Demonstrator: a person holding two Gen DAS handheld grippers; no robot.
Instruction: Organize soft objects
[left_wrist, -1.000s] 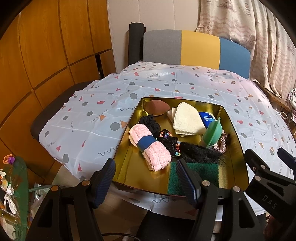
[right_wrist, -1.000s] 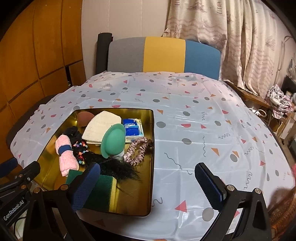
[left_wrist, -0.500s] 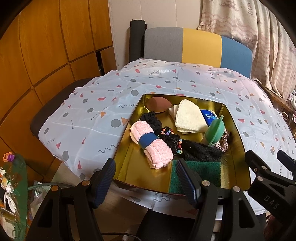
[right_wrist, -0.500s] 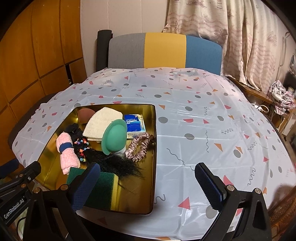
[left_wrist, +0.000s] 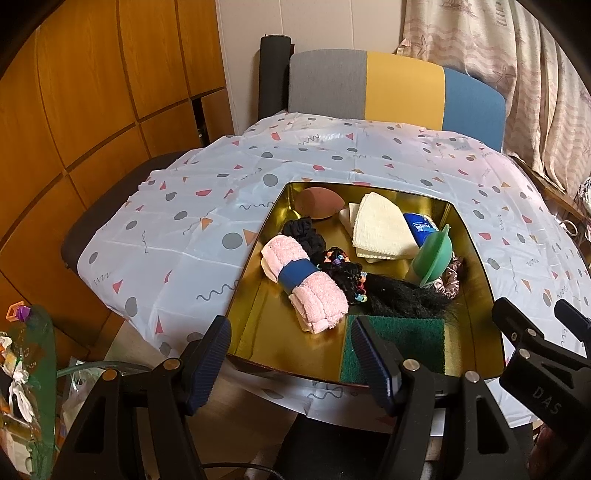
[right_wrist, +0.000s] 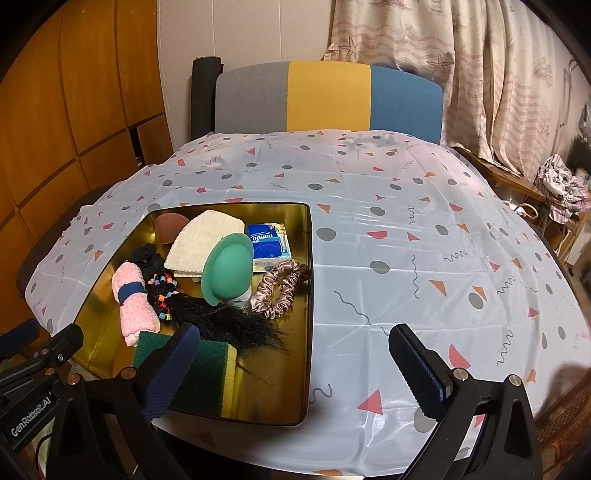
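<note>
Gold tray (right_wrist: 308, 295): pink towel roll (left_wrist: 304, 284) at 9 o'clock, green sponge (left_wrist: 410, 341) at 6, partly hidden. Left gripper (left_wrist: 293, 360) and right gripper (right_wrist: 295, 369) jaws apart, empty.

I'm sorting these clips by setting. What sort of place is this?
Most likely a room in a home: a table under a patterned plastic tablecloth, a colour-block chair, patterned curtains and wood-panelled cupboards.

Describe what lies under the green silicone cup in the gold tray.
The green silicone cup leans on a pale base, partly hidden. Black hair runs beneath its near edge, and the cream cloth tucks behind it. What the base is cannot be told.
</note>
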